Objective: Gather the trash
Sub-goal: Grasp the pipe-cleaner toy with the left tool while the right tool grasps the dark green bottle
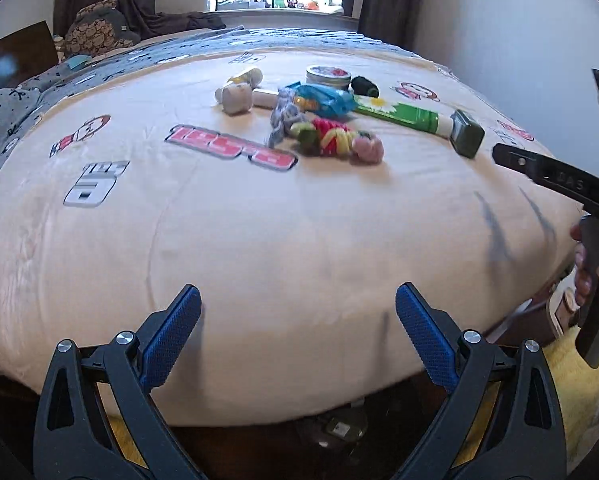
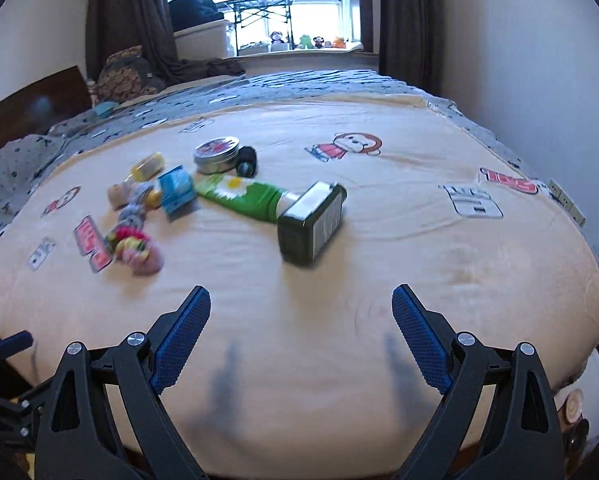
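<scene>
Small items lie in a cluster on the cream blanket [image 1: 259, 240]. Among them are a green tube with a daisy [image 1: 399, 114] [image 2: 243, 194], a dark green bottle [image 1: 467, 138] [image 2: 313, 224] at its end, a blue packet [image 1: 319, 100] [image 2: 177, 190], a round tin [image 1: 327, 76] [image 2: 217, 154] and a bundle of coloured hair ties [image 1: 335, 138] [image 2: 133, 246]. My left gripper [image 1: 298, 292] hangs open over the blanket's near edge, well short of the cluster, nothing between its fingers. My right gripper [image 2: 301, 291] is also open and empty, with the bottle just beyond it.
A small yellow bottle [image 2: 149, 168], a pinkish roll [image 1: 235, 98] and a black object [image 2: 246, 160] also lie in the cluster. A grey patterned cover [image 2: 319, 84] spreads behind the blanket. A wall [image 2: 539, 80] runs along the right. A window and curtains stand at the far end.
</scene>
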Demonstrator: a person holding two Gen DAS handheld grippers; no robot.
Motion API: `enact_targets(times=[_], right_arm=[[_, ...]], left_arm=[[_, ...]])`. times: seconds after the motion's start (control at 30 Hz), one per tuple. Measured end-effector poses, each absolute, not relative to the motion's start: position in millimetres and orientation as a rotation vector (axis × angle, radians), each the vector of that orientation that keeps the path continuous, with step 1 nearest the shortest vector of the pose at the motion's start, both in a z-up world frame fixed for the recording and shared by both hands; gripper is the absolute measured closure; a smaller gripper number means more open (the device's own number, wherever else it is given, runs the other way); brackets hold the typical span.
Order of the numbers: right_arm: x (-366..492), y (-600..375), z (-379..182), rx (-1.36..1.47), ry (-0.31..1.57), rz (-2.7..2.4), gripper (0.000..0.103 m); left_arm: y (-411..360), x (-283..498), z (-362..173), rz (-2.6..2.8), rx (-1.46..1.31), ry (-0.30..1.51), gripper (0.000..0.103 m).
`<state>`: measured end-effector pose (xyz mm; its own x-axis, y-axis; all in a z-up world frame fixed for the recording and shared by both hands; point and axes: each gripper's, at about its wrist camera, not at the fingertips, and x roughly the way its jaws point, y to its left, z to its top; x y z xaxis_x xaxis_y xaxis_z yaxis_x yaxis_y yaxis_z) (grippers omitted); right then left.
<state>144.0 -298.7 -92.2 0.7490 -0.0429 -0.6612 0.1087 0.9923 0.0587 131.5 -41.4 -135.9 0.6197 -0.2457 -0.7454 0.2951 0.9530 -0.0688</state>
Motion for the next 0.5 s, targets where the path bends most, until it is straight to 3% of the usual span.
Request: enact_targets(times=[0.5], right_arm=[[208, -315, -115, 0.134, 0.759, -0.155, 0.012]], left_arm=[[-106, 216, -136, -0.322, 0.026, 0.829, 0.010]])
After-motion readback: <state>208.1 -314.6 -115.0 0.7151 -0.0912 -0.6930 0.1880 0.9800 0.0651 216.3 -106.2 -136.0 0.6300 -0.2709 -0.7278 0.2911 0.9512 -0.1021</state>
